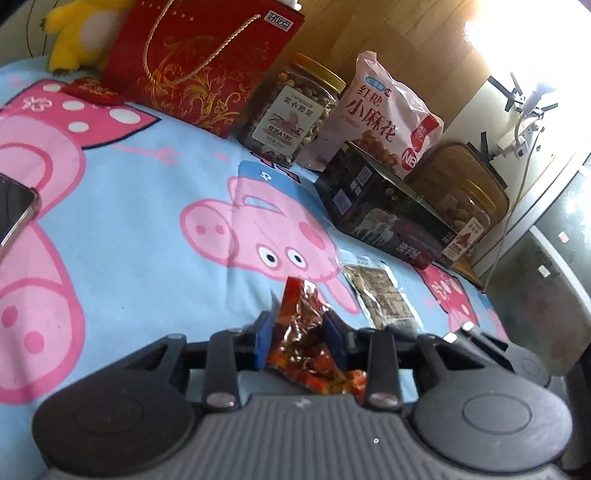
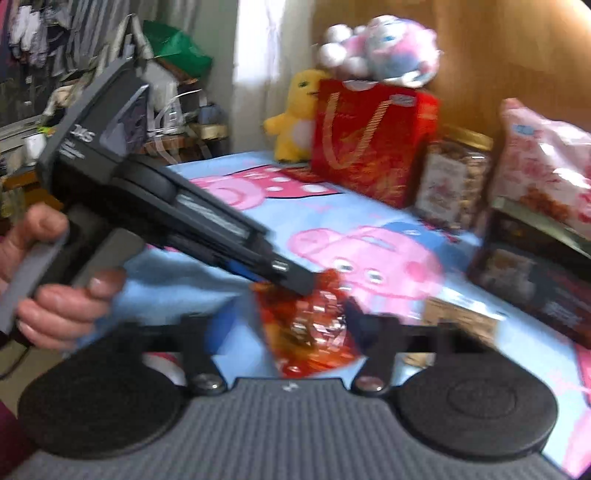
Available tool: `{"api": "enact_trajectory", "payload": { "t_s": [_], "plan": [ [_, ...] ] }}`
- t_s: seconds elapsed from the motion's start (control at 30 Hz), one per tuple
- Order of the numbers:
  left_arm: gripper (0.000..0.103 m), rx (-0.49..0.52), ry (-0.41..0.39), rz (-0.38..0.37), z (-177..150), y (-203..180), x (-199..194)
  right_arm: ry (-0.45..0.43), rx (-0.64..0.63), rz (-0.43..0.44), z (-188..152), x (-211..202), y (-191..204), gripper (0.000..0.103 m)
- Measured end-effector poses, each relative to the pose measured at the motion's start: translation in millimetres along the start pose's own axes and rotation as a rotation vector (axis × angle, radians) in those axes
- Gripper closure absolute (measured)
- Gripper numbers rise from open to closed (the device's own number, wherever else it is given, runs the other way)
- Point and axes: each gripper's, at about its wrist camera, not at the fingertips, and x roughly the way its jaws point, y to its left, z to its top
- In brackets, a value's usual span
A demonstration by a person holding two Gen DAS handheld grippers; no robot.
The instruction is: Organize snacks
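My left gripper (image 1: 300,338) is shut on a shiny red-orange snack packet (image 1: 306,339) and holds it over the Peppa Pig bedsheet (image 1: 147,206). In the right wrist view the left gripper (image 2: 295,280) reaches in from the left, and the same packet (image 2: 310,328) sits between my right gripper's (image 2: 299,325) fingers; that view is blurred, so I cannot tell whether they press it. A brown flat snack packet (image 1: 380,295) lies on the sheet to the right.
Along the wooden headboard stand a red gift bag (image 1: 199,59), a nut jar (image 1: 291,110), a pink snack bag (image 1: 384,110), a dark box (image 1: 384,214) and another jar (image 1: 465,206). A phone (image 1: 14,218) lies at the left. A yellow plush (image 1: 81,33) sits behind.
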Motion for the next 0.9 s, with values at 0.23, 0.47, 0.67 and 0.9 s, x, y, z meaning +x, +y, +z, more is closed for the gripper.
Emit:
{"api": "enact_trajectory", "payload": {
  "t_s": [0.23,0.47,0.67,0.9],
  "plan": [
    [0.061,-0.013,0.017,-0.080,-1,-11,0,0.104,0.054,0.065,0,19,-14,0.053],
    [0.081,0.048,0.075,-0.093,-1,-38,17,0.033,0.095,0.003,0,7,-18,0.076],
    [0.081,0.181,-0.001,-0.150,44,-85,14,-0.132,-0.047,-0.178,32,-21,-34,0.077],
    [0.080,0.307,-0.041,-0.191,112,-145,75,-0.152,-0.069,-0.374,63,-10,-117,0.077]
  ]
}}
